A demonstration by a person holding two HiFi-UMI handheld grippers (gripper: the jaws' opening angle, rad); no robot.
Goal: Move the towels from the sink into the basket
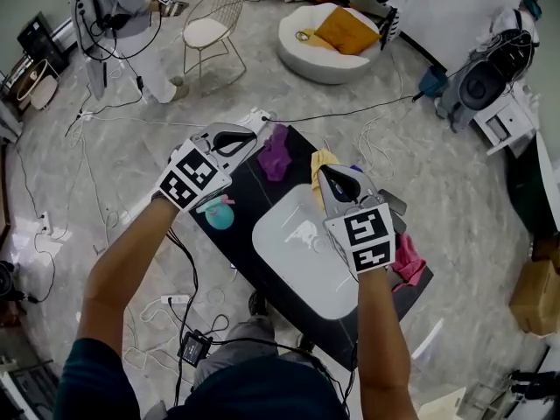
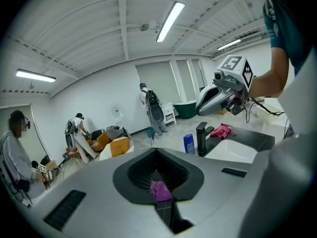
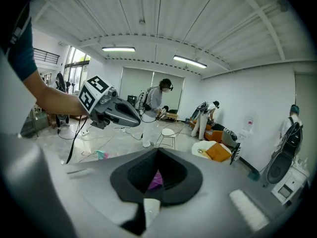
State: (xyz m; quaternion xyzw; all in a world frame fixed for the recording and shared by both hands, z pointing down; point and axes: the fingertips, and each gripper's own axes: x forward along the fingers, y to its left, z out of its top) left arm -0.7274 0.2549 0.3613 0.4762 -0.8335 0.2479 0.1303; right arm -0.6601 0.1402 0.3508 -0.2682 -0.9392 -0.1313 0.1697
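Observation:
A white sink point(image 1: 289, 252) is set in a black counter point(image 1: 254, 191). On the counter's far end a purple towel point(image 1: 276, 153) lies beside a yellow towel point(image 1: 322, 159). A pink towel point(image 1: 407, 261) lies at the right of the sink, behind the black faucet point(image 2: 201, 139). My left gripper point(image 1: 248, 139) hovers shut just left of the purple towel, which shows past its jaws point(image 2: 160, 190). My right gripper point(image 1: 329, 177) hangs shut over the sink's far rim, near the yellow towel. Neither holds anything. No basket is in view.
A teal and pink item point(image 1: 219, 213) lies on the counter's left side, and a blue bottle point(image 2: 188, 144) stands by the faucet. Cables run across the floor point(image 1: 157, 121). A wire chair point(image 1: 213, 26) and a white pouf point(image 1: 328, 38) stand further off, and a person point(image 1: 122, 16) is at the far left.

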